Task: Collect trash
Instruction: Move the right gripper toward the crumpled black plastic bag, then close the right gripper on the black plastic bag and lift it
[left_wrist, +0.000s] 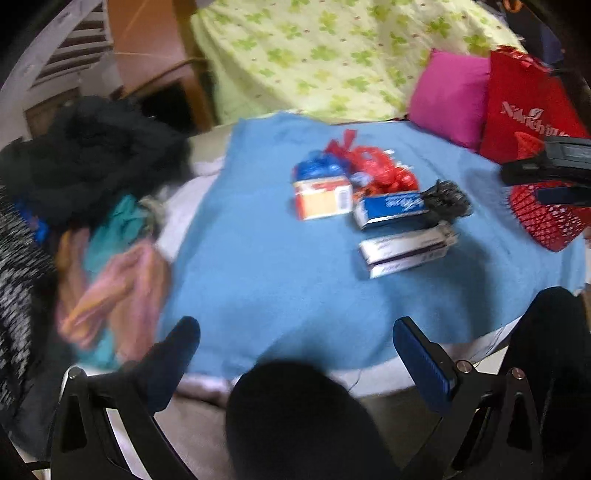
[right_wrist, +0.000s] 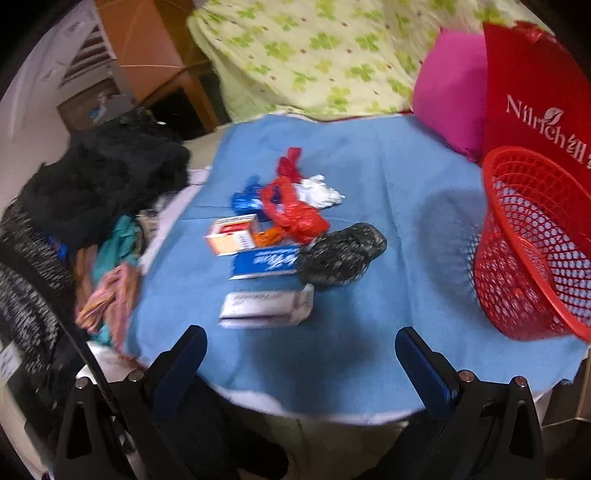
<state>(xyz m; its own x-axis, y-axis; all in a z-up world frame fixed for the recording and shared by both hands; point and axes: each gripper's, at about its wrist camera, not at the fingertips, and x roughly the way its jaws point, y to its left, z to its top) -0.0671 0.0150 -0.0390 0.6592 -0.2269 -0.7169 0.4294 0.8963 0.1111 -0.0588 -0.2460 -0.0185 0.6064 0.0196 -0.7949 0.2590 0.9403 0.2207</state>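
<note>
1. Trash pile (right_wrist: 284, 240) of boxes and crumpled wrappers lies mid-way across the blue cloth (right_wrist: 388, 295).
2. Red mesh basket (right_wrist: 532, 251) sits tilted at the cloth's right edge, apart from the pile.
3. Heaped clothes (left_wrist: 92, 206) crowd the left side.
4. Left gripper (left_wrist: 295, 343) and right gripper (right_wrist: 301, 347) both hang spread wide, holding nothing.

On the blue cloth (right_wrist: 369, 184) lie three or four small cartons: one orange-and-white box (right_wrist: 233, 235), one blue box (right_wrist: 264, 263), and one or two silver-white boxes (right_wrist: 266, 306); the left view suggests two stacked, but blur prevents certainty. There are three crumpled wrappers or bags, one each in red (right_wrist: 295, 210), blue (right_wrist: 245, 197) and white (right_wrist: 319, 192). One dark mesh bundle (right_wrist: 341, 254) lies beside them. One red basket (right_wrist: 535, 251), one red bag (right_wrist: 532, 92) and one pink cushion (right_wrist: 448, 88) stand at the right. Two grippers are visible, left (left_wrist: 295, 343) and right (right_wrist: 301, 347).
</note>
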